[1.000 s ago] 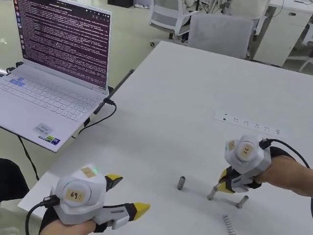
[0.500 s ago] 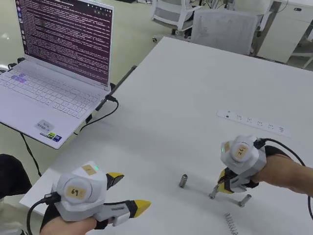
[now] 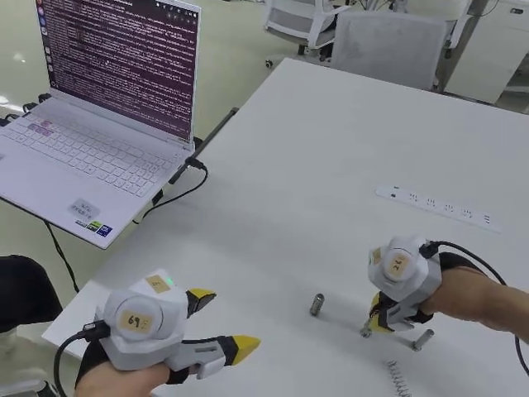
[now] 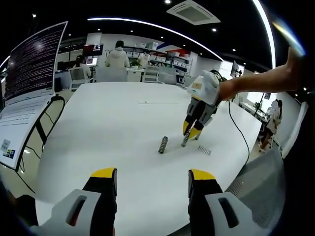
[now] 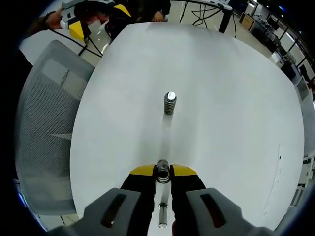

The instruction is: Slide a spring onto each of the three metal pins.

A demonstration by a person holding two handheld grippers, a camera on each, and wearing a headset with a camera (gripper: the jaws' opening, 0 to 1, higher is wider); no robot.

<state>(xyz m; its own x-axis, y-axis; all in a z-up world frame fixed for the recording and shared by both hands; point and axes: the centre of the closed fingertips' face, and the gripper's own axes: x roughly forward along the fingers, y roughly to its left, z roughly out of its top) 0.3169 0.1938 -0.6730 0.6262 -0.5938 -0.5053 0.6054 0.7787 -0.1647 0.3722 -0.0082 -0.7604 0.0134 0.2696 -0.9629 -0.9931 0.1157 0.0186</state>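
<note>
Gripping a spring (image 5: 163,173) on a tilted pin (image 3: 366,332), the right gripper (image 3: 378,324) has hardly moved in a second, fingers still clamped, so the second pin looks unfinished. A sprung pin (image 3: 317,303) stands beside. The left gripper (image 3: 224,321) waits, fingers apart. A loose spring (image 3: 398,378) lies near the table (image 3: 331,165) edge; open room lies beyond.

- bright, even light from a ceiling light strip (image 4: 147,23), which glares slightly.
- the white tabletop (image 3: 331,149) carries soft, faint shadows.
- both gripper views bend strongly at the edges; head view sharp.
</note>
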